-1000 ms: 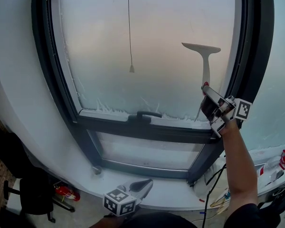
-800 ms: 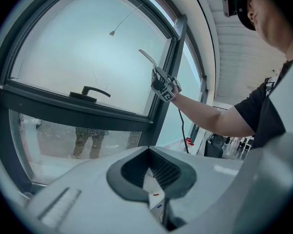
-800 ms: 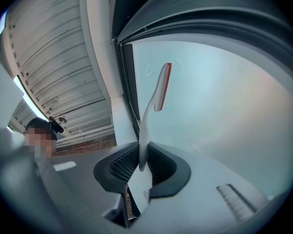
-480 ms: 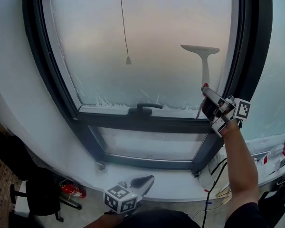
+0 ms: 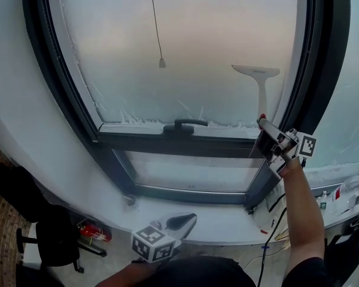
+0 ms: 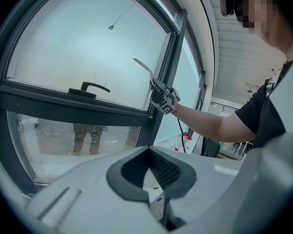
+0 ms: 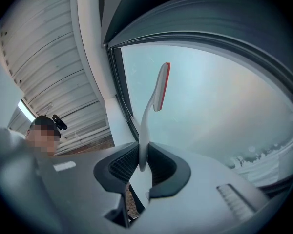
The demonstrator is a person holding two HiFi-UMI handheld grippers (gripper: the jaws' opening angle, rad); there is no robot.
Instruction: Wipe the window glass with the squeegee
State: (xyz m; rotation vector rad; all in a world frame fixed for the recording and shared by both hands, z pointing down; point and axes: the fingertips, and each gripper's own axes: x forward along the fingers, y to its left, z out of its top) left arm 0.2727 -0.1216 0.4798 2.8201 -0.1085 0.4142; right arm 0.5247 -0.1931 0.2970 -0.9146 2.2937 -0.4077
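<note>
A white squeegee (image 5: 262, 85) stands upright against the frosted window glass (image 5: 185, 46), near the right frame, with its blade (image 5: 255, 71) at the top. My right gripper (image 5: 264, 128) is shut on the lower end of its handle. The right gripper view shows the handle (image 7: 145, 126) between the jaws of the right gripper (image 7: 142, 156) and a red edge along the blade (image 7: 162, 84). Low in front of the sill, away from the glass, my left gripper (image 5: 182, 222) is shut and holds nothing. In the left gripper view the left gripper (image 6: 149, 152) points at the window, where the squeegee (image 6: 143, 67) shows.
A dark frame (image 5: 314, 70) surrounds the pane, with a black window handle (image 5: 182, 124) on the lower bar. A thin cord with a pull (image 5: 161, 63) hangs over the glass. Bottles (image 5: 350, 193) and cables (image 5: 274, 220) sit at the right sill. A black chair (image 5: 45, 238) stands low left.
The squeegee has slid down the glass with my right gripper, closer to the lower bar. The left gripper has stayed low by the sill.
</note>
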